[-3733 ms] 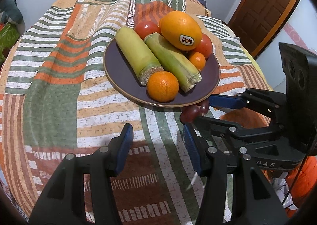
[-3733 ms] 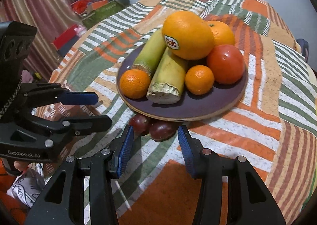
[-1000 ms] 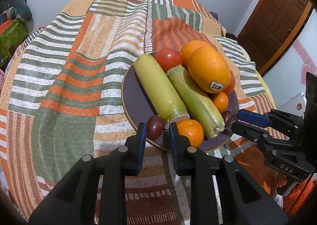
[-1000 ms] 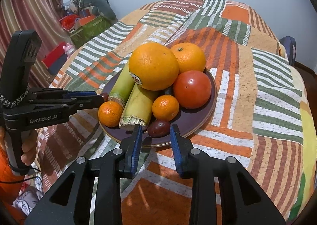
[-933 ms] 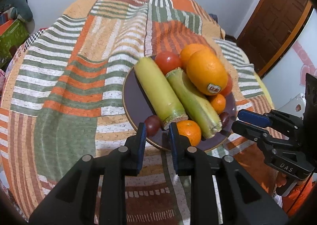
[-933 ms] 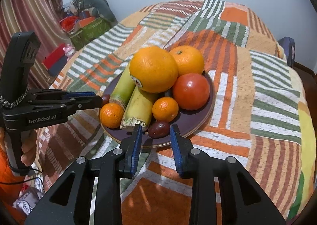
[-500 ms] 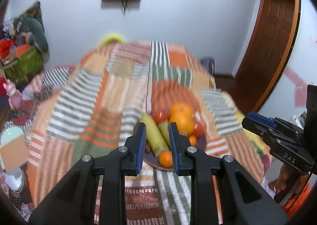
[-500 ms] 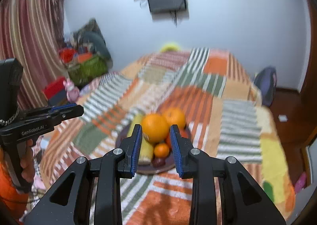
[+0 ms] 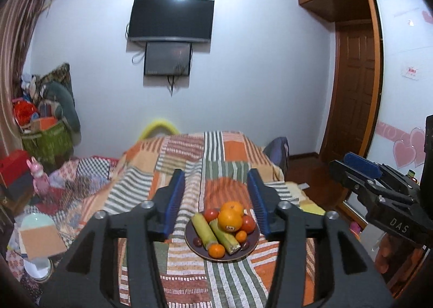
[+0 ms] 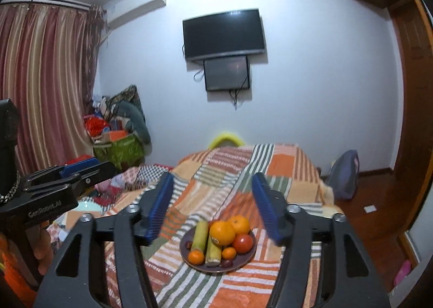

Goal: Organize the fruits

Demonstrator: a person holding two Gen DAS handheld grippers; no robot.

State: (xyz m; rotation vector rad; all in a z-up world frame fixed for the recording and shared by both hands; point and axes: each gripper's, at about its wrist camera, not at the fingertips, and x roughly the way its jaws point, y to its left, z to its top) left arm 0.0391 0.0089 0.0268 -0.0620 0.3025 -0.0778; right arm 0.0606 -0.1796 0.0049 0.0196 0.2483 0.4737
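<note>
Now both tools are lifted well above the bed (image 9: 224,151) with its striped patchwork cover. The left tool (image 9: 216,201) has just been opening its jaws, and nothing is between the blue pads (image 9: 174,199). The right tool (image 10: 213,205) has also just been opening, and it holds nothing either.

Below them, the dark plate (image 9: 194,229) rests on the cover and carries all the fruits: a big orange (image 9: 229,220) with a sticker on top, a second orange (image 9: 232,206) behind it, red tomatoes (image 9: 248,223), two green sugarcane pieces (image 9: 204,230), small mandarins (image 9: 216,250) and small dark fruits (image 9: 197,240) at the rim. Nothing lies over the plate.

Around the bed are a wall television (image 9: 170,19) with a smaller screen (image 9: 167,58) under it, a striped curtain (image 10: 46,86), a green basket (image 10: 117,149) full of things, a wooden door (image 9: 351,86) and a bag (image 10: 345,175) on the floor. Each tool shows at the side of the other's view.
</note>
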